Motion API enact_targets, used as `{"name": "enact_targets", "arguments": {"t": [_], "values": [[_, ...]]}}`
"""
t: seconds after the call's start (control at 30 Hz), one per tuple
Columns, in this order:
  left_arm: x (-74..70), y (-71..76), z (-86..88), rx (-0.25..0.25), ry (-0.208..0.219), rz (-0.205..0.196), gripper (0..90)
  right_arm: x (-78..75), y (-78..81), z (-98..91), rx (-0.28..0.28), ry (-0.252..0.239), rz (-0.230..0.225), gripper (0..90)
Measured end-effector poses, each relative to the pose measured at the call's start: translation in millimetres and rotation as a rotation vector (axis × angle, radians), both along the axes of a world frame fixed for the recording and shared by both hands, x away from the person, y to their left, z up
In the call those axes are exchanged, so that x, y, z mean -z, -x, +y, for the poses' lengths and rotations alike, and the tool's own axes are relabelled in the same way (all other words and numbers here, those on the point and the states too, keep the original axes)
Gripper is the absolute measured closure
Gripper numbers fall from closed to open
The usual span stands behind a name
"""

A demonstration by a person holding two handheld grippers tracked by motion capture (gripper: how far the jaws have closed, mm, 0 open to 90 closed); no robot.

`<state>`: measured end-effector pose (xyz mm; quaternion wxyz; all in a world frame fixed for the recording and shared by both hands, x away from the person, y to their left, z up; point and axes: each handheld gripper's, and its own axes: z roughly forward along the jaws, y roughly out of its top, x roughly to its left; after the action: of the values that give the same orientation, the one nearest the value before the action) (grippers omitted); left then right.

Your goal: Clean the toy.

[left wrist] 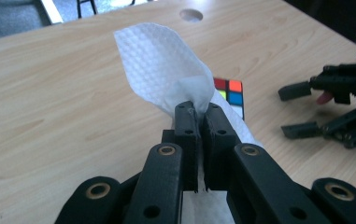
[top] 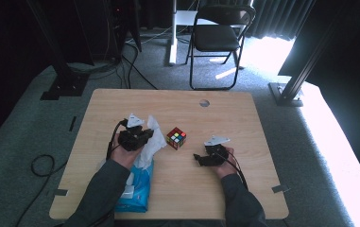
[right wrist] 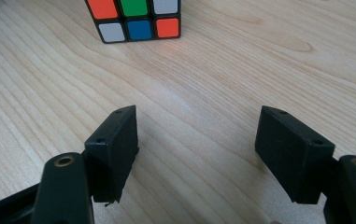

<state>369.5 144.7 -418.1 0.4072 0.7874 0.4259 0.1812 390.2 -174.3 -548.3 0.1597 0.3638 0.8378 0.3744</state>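
High view: the left hand-held gripper (top: 145, 137) has its jaws pinched tight on a white tissue (top: 153, 137), which rises from a blue tissue pack (top: 140, 187) lying on the tabletop (top: 215, 189) near its front left edge. In the left gripper view the tissue (left wrist: 166, 70) fans up above the closed jaws. The right hand-held gripper (top: 199, 158) rests low over the wood, jaws spread wide with nothing between them. A puzzle cube (top: 176, 137) sits between the two grippers, apart from both.

A white tissue (left wrist: 166, 65) with a dimpled pattern, a multicoloured cube (top: 176, 137) and a blue packet (top: 140, 187) are seen.
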Motion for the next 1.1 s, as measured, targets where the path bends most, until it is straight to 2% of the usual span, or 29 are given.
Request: {"name": "enact_targets", "arguments": {"t": [0.1,0.23,0.43,0.47,0.57,0.9,1.03,1.1], "values": [[-3.8,-1.4,-1.0,0.003,-0.006,-0.014,85.8,0.0,0.0,0.0,0.0,0.0,0.0,29.7],[-2.6,-0.8,-0.1,-0.007,-0.009,-0.009,85.6,0.0,0.1,-0.1,0.0,0.0,0.0,29.7],[2.2,17.2,0.8,-0.008,-0.026,-0.014,84.4,0.0,0.2,-0.1,0.0,0.001,0.001,29.7],[3.6,20.4,0.6,-0.012,-0.044,-0.015,84.3,0.0,0.1,-0.1,0.0,0.001,0.0,29.7],[9.1,27.0,2.3,-0.021,-0.073,0.004,83.9,-0.1,0.3,0.0,0.001,0.002,0.001,29.7],[27.6,49.3,18.0,-0.05,-0.102,0.061,78.7,0.0,0.3,0.0,0.001,0.001,0.0,29.7],[32.1,58.6,21.1,-0.056,-0.093,0.096,72.2,0.0,0.3,0.0,0.001,0.002,-0.001,29.7],[33.9,62.5,20.7,-0.061,-0.112,0.109,67.9,0.0,0.3,0.0,0.001,0.002,-0.001,29.7]]}}
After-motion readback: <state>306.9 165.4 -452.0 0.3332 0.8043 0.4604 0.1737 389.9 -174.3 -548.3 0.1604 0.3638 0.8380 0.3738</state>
